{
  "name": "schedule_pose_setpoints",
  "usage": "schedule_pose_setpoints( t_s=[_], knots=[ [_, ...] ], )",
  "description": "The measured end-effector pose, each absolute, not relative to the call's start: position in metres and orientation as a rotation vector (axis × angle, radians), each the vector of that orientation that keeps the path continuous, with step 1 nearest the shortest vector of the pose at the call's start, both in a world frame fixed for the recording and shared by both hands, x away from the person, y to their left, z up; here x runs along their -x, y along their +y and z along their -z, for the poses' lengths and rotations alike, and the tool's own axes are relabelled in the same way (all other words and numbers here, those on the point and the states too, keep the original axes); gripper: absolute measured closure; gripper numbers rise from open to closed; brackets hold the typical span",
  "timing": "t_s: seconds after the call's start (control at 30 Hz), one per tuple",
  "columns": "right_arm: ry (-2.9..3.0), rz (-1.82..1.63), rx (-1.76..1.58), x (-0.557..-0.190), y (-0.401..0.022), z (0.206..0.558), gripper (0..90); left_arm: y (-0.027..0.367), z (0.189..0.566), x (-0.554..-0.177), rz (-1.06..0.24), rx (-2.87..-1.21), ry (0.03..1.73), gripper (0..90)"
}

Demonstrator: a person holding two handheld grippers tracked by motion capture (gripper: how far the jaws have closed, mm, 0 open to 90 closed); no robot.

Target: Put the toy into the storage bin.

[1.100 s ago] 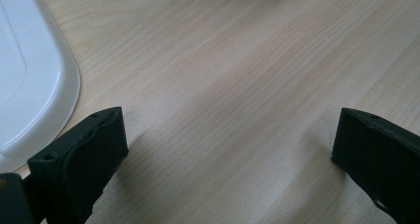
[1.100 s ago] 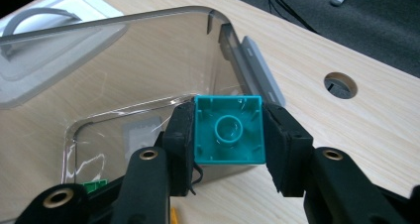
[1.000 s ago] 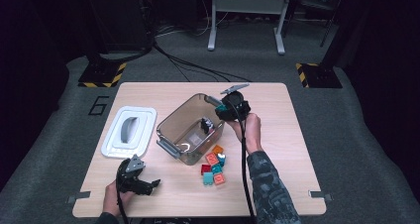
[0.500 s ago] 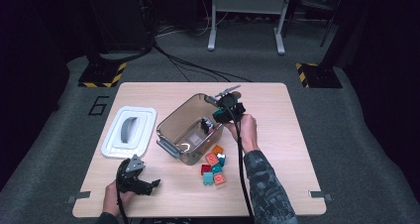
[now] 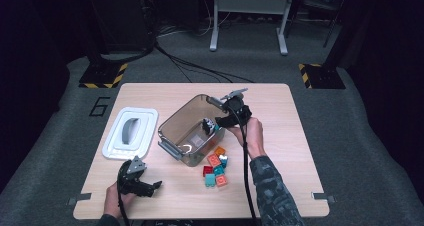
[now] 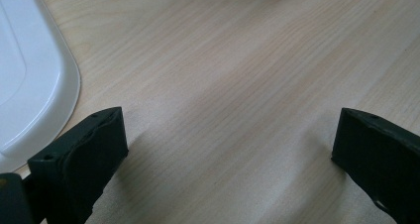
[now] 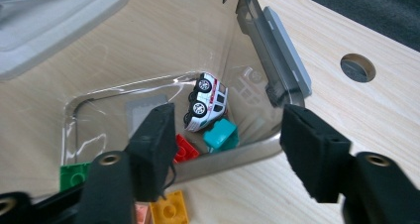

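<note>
Toy car lies in bin below right gripper.

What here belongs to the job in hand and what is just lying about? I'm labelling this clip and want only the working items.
In the job:
right gripper, its jaws just opened
clear bin
toy car, on its side in the bin
loose bricks beside the bin

Lying about:
white lid
left gripper, open over bare table

Numeral "6" on grey floor left of table.
</note>
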State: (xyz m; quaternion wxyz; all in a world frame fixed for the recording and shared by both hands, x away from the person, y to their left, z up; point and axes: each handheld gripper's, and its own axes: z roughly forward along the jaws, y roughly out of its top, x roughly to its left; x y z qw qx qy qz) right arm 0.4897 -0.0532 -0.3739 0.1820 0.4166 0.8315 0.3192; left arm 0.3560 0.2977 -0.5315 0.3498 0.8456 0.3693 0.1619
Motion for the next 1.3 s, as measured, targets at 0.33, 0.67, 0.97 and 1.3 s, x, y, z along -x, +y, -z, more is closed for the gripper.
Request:
schedule_pose_setpoints(
  t_s=[0.33, 0.67, 0.97, 1.3],
  knots=[
    [2.318, -1.015, -1.188, -0.465, -0.078, 0.382, 14.0, 0.298, 0.532, -0.356, -0.419, -2.19, 0.956, 0.4],
    [2.374, -0.983, -1.25, -0.442, -0.089, 0.437, 2.5, 0.298, 0.531, -0.356, -0.419, -2.191, 0.957, 0.4],
    [2.426, -0.959, -1.289, -0.432, -0.082, 0.478, 4.3, 0.298, 0.531, -0.356, -0.419, -2.19, 0.957, 0.4],
    [2.434, -0.971, -1.31, -0.427, -0.075, 0.493, 40.7, 0.298, 0.532, -0.356, -0.418, -2.188, 0.956, 0.4]
  ],
)
